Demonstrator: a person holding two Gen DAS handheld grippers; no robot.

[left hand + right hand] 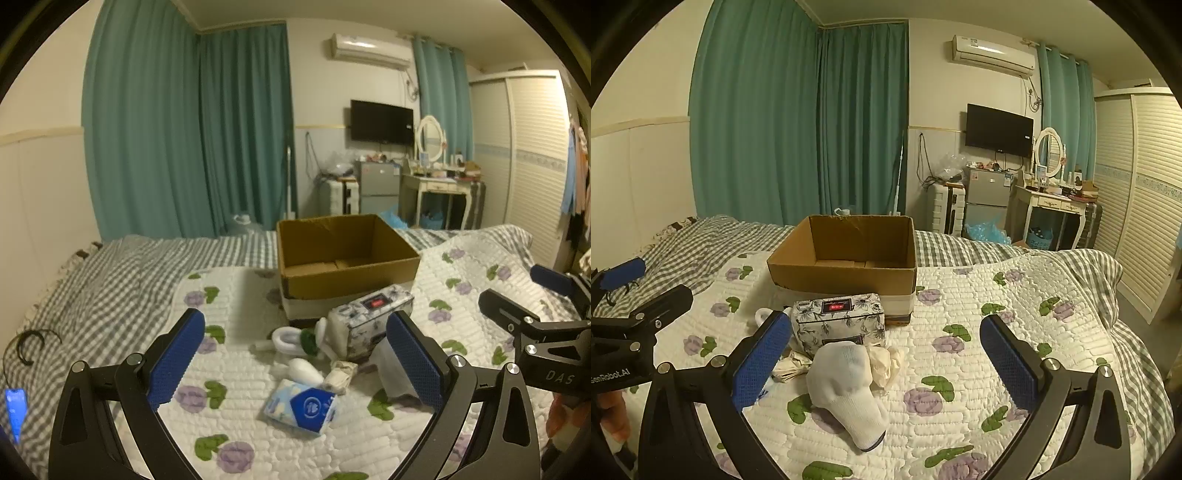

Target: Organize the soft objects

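An open cardboard box [347, 254] [846, 254] stands empty on the bed. In front of it lies a floral tissue pack [369, 317] [840, 321]. Around it lie a white plush toy [295, 339], a blue tissue packet [301, 404], crumpled cream cloth [884, 363] [341, 374] and a white sock [846, 387]. My left gripper [295, 365] is open above the blue packet and holds nothing. My right gripper [886, 369] is open over the sock and holds nothing. Each gripper shows at the edge of the other view.
The quilted floral blanket [979, 332] covers a grey checked bed [92, 288]. A phone [14, 410] and a black hair band [29, 343] lie at the left. A fridge [986, 195], a dressing table [1056, 206] and a wardrobe [1145, 203] stand beyond.
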